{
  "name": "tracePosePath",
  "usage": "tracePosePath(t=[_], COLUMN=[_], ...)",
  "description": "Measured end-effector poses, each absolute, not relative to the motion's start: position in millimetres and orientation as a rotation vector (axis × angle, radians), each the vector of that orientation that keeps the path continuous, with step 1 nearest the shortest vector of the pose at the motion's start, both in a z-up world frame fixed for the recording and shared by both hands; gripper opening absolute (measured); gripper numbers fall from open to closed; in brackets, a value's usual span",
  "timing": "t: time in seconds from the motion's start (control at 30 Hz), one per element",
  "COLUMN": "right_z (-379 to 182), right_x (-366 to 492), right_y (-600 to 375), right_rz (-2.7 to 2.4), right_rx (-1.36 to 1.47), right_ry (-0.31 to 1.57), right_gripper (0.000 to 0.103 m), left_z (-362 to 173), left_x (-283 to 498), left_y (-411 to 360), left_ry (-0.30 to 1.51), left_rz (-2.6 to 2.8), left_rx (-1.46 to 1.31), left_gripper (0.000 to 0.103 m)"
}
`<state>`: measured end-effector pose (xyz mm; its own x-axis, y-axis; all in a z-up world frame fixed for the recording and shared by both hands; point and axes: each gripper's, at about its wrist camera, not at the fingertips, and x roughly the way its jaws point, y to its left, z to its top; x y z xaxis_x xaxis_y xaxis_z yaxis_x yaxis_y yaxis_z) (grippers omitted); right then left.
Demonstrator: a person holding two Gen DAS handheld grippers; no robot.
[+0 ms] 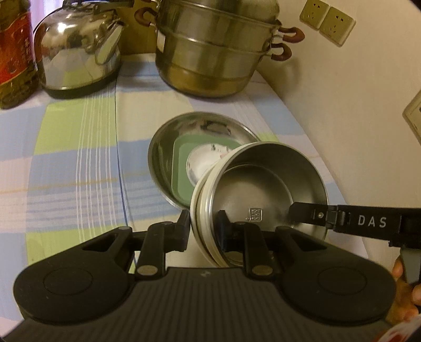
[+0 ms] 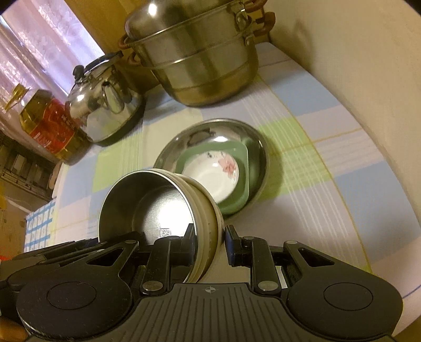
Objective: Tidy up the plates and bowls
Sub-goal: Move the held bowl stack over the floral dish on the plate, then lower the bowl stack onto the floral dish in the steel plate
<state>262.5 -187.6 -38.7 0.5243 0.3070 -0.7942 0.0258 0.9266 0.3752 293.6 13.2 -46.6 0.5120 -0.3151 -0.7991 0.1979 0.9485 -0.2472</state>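
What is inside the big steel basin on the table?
The basin holds a green square dish with a white flowered bowl in it; the held steel bowl covers their near edge.

A home kitchen, this one; a tiered steel steamer pot (image 1: 210, 50) and a shiny kettle (image 1: 79, 50) stand at the back of a checked tablecloth (image 1: 73, 157); a big bottle of cooking oil (image 2: 50, 126) beside them; wall sockets (image 1: 327, 23) above; curtain (image 2: 39, 34) behind.
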Motion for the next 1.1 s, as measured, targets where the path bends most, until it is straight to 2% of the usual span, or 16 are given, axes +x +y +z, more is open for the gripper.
tracePosePath(t=[0.6, 1.1], right_z=[-46, -72], right_x=[349, 385], right_y=[-203, -207], right_rz=[0.153, 0.132], right_rx=[0.395, 0.414], right_ry=[1.053, 1.131], right_gripper=[0.023, 0.023], left_z=[-42, -72], left_x=[388, 421], left_y=[0, -5], left_ry=[0.989, 1.07], left_rz=[-0.285, -0.263], left_rx=[-0.16, -0.17], left_gripper=[0.018, 0.018])
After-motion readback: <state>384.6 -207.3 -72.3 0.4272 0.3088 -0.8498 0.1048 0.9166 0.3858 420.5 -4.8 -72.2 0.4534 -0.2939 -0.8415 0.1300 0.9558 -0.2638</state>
